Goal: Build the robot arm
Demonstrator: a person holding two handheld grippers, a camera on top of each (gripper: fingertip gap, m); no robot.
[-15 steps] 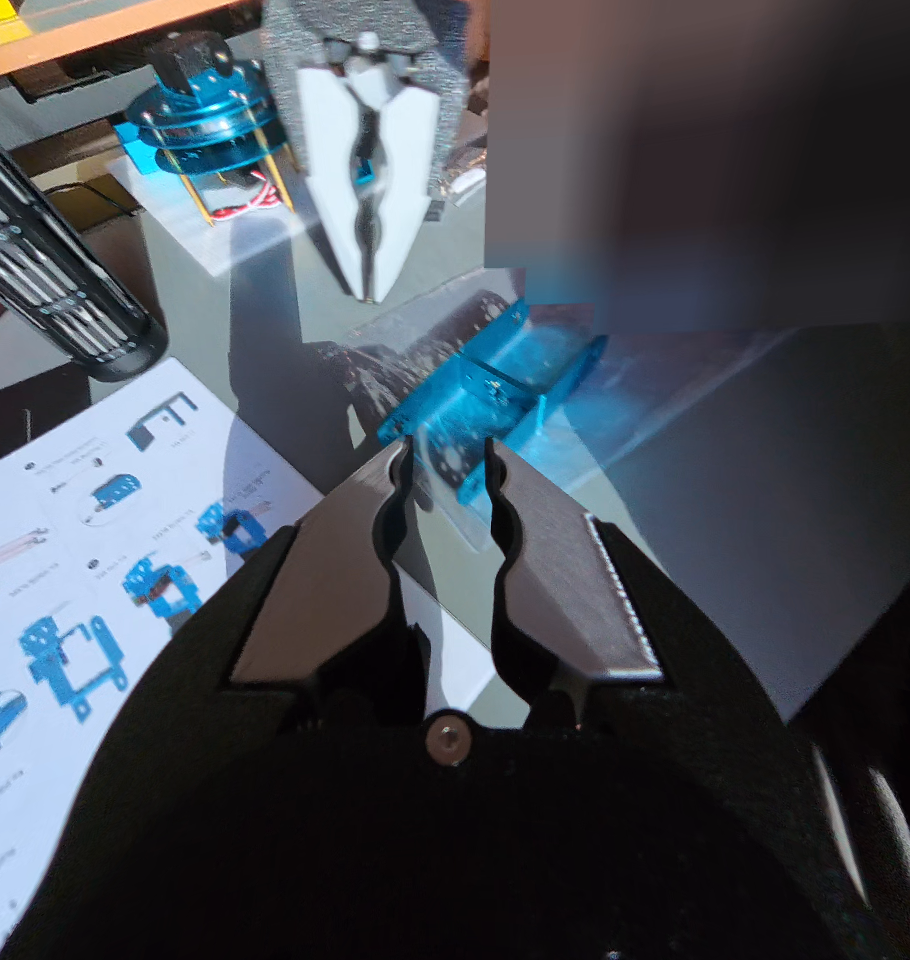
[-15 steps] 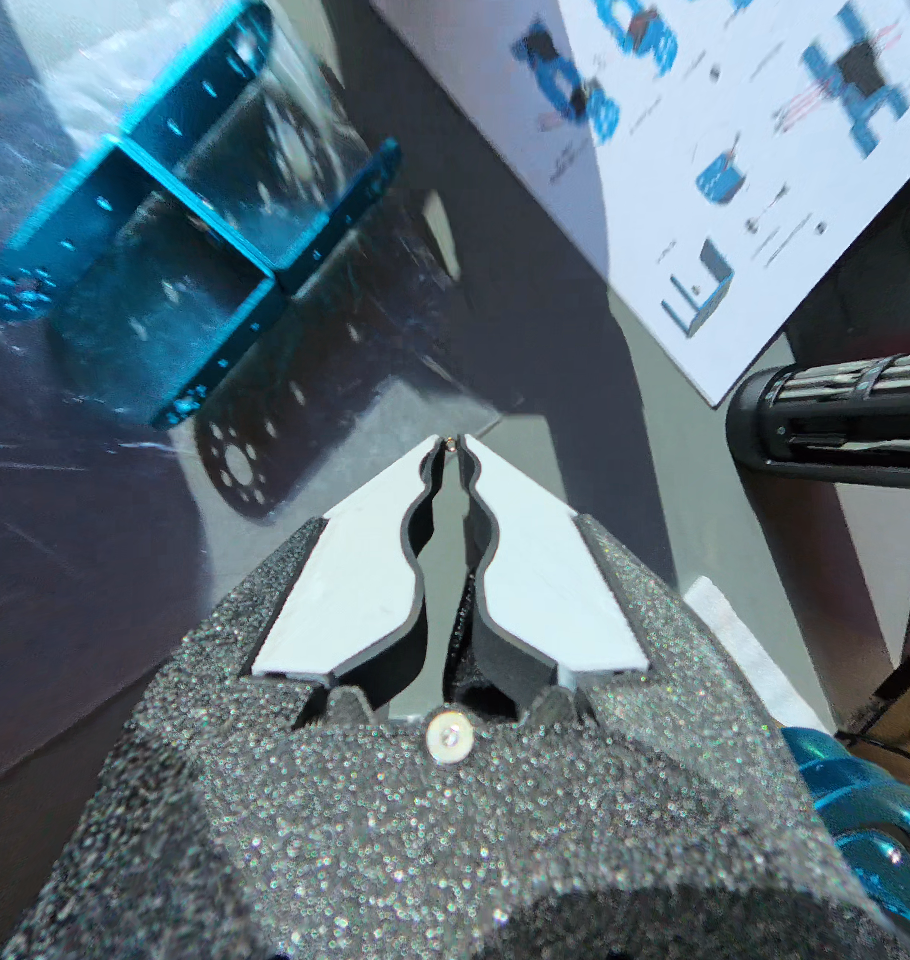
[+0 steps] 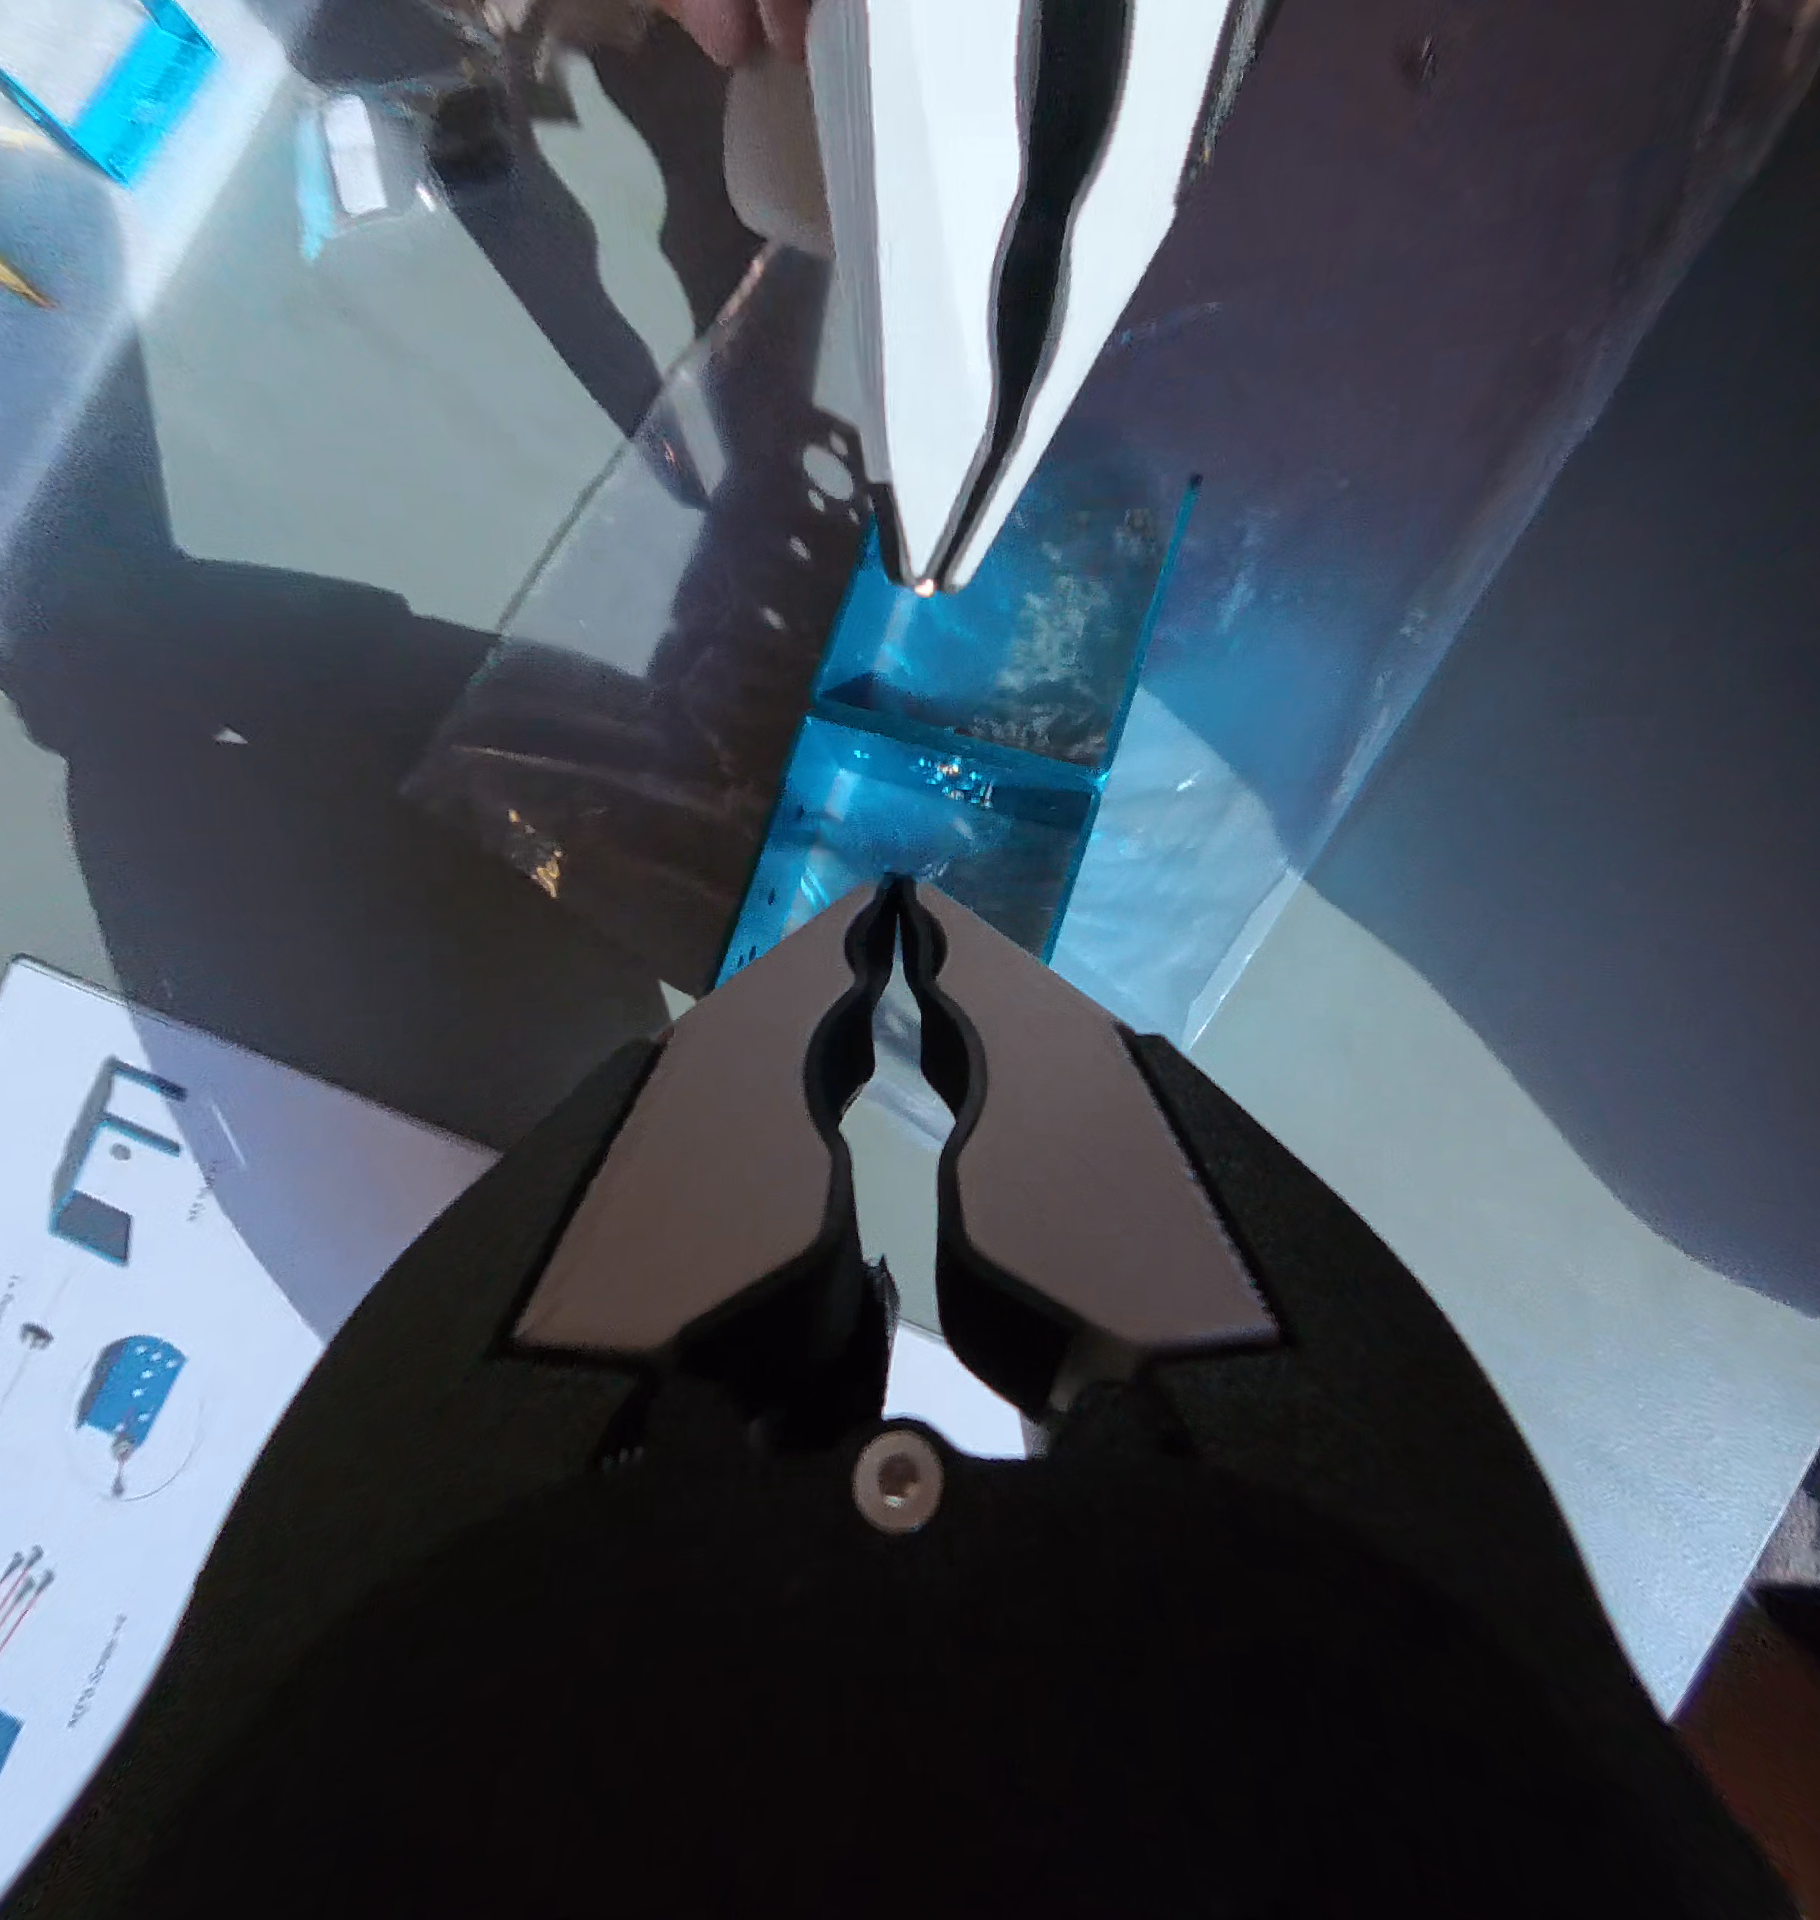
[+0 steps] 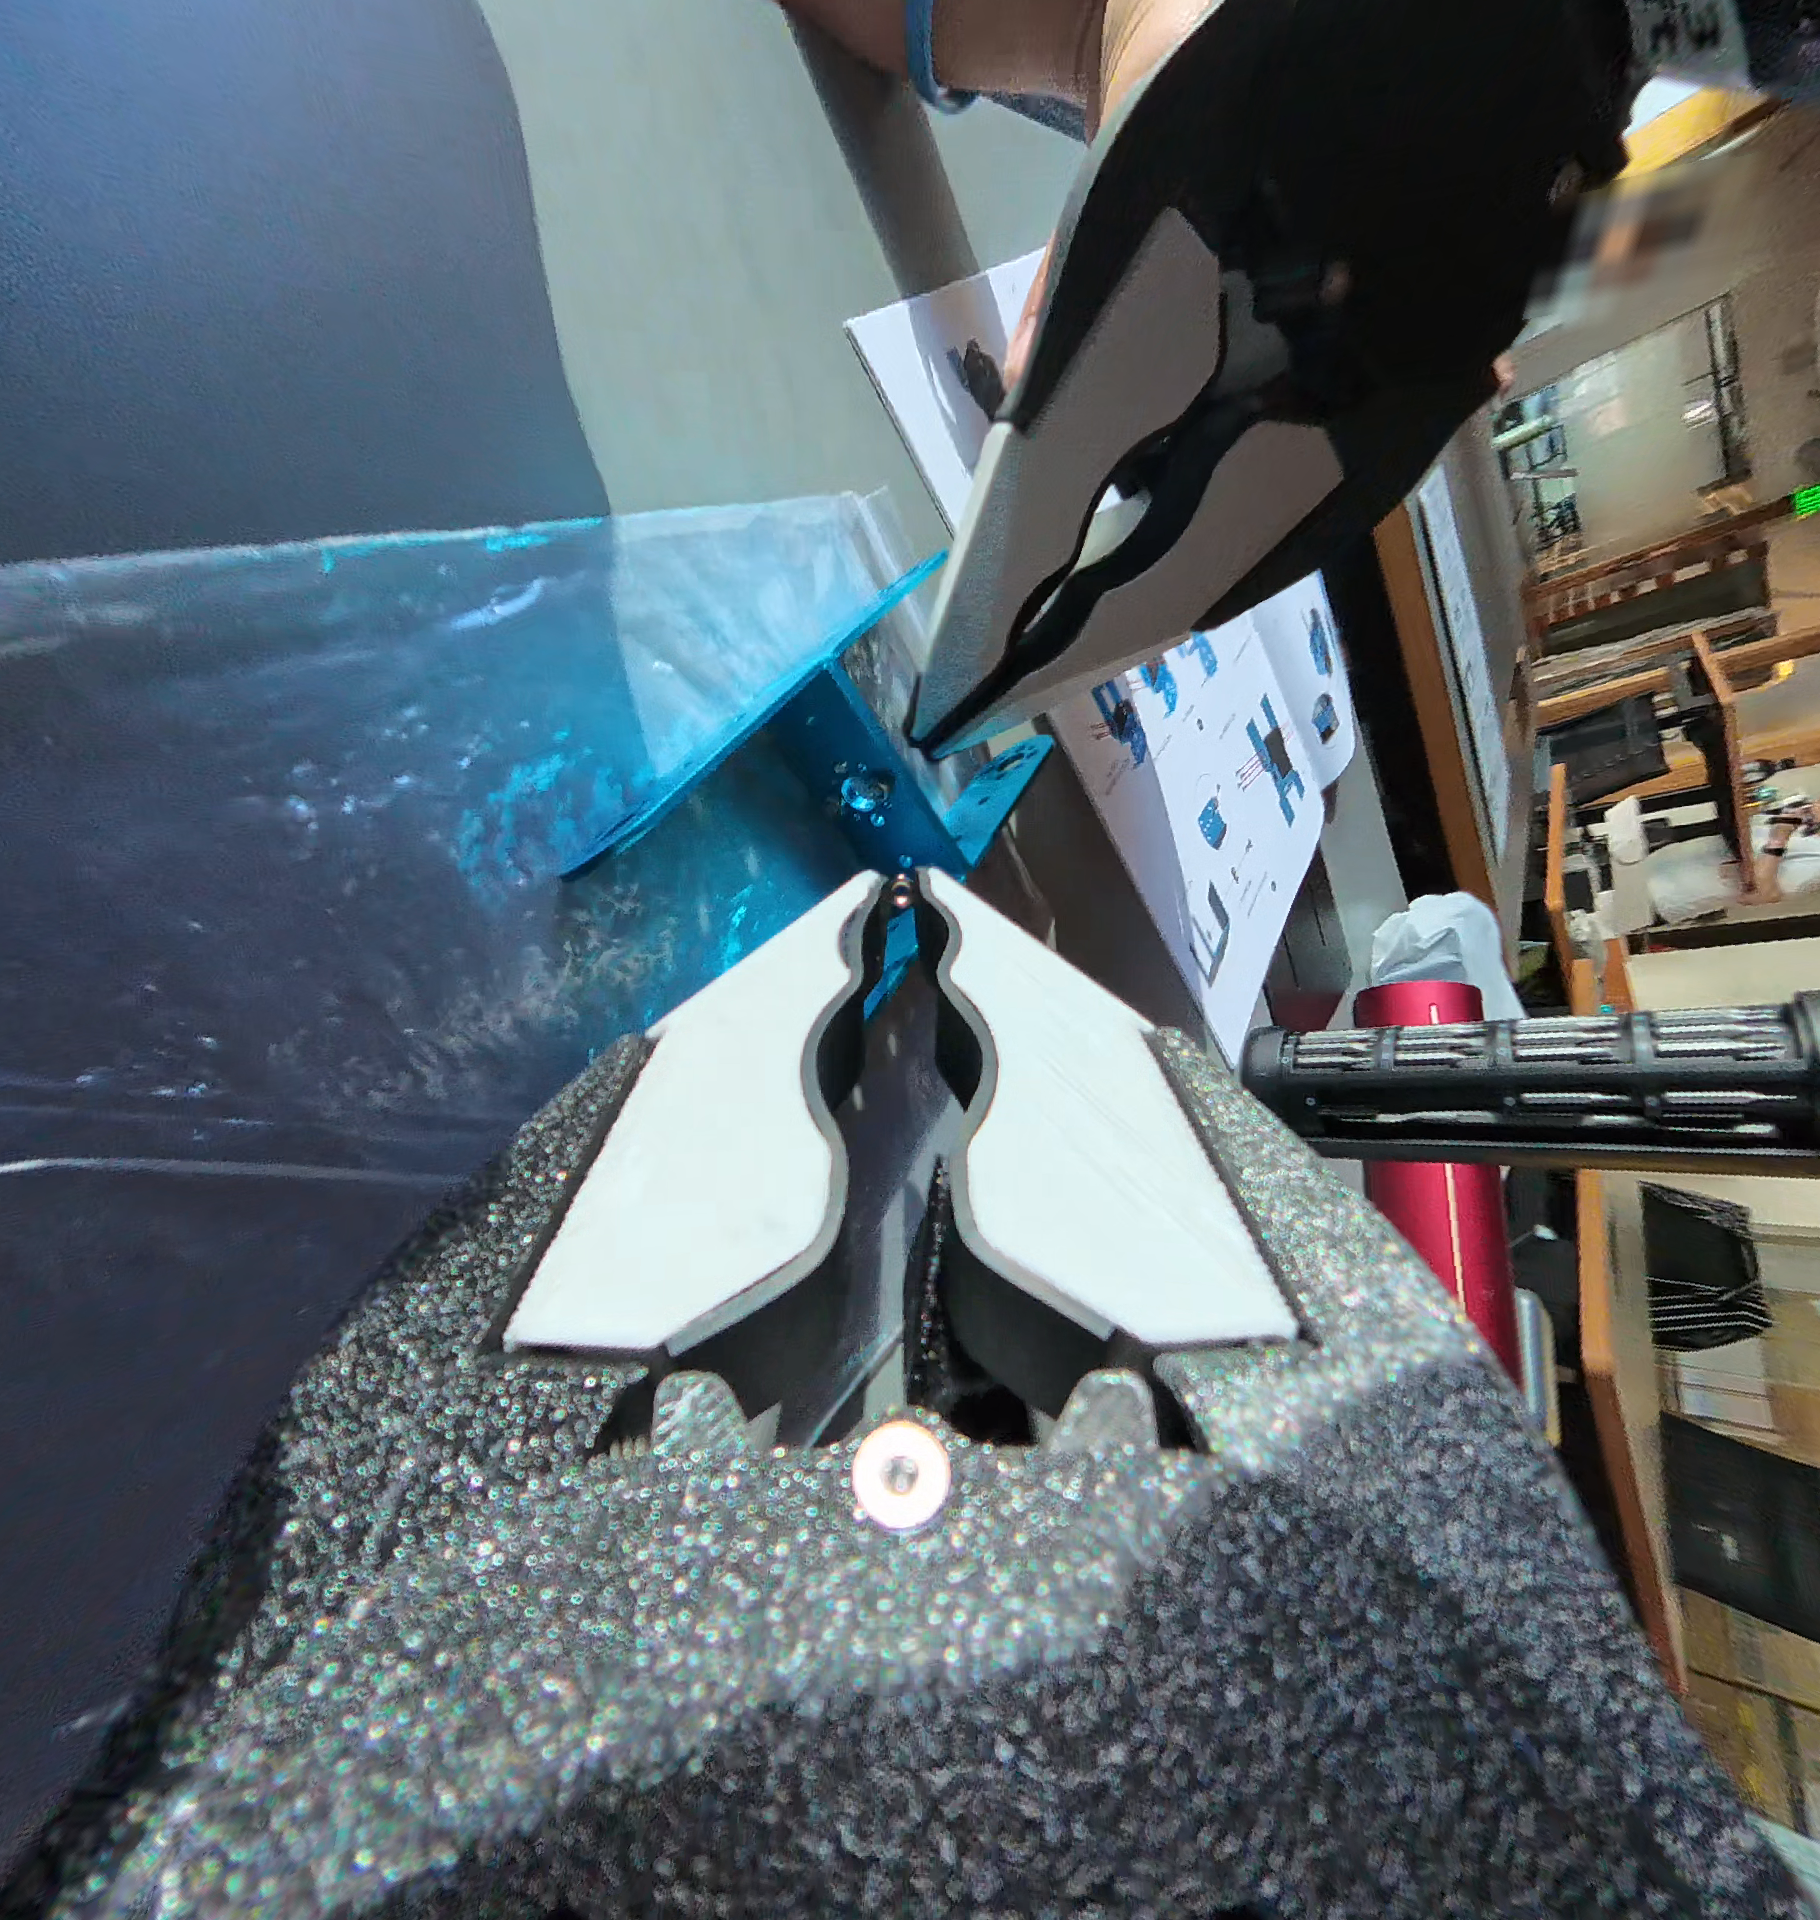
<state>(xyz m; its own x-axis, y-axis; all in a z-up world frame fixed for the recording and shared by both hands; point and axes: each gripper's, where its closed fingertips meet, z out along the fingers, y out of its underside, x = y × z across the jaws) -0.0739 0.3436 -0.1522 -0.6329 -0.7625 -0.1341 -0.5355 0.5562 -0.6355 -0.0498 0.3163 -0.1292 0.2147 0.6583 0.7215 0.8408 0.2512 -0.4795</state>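
A pale grey-green tabletop (image 3: 293, 416) is seen under hard light, crossed by sharp dark shadows; its far part is lit brightly — the near part lies in shade; beyond its edge, in the right wrist view, a room is shown with orange-brown wooden shelving (image 4: 1706, 665) and desks; cartons and dark boxes are stacked on a lower shelf (image 4: 1758, 1538); a glazed partition (image 4: 1664, 384) is seen farther back — a seated person (image 4: 1810, 842) is visible near it.

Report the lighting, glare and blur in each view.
Left wrist view: hard light, dark shadows across the table, glare on the clear plastic bag around the blue bracket. Right wrist view: bracket sharp, room at the right edge bent and smeared.
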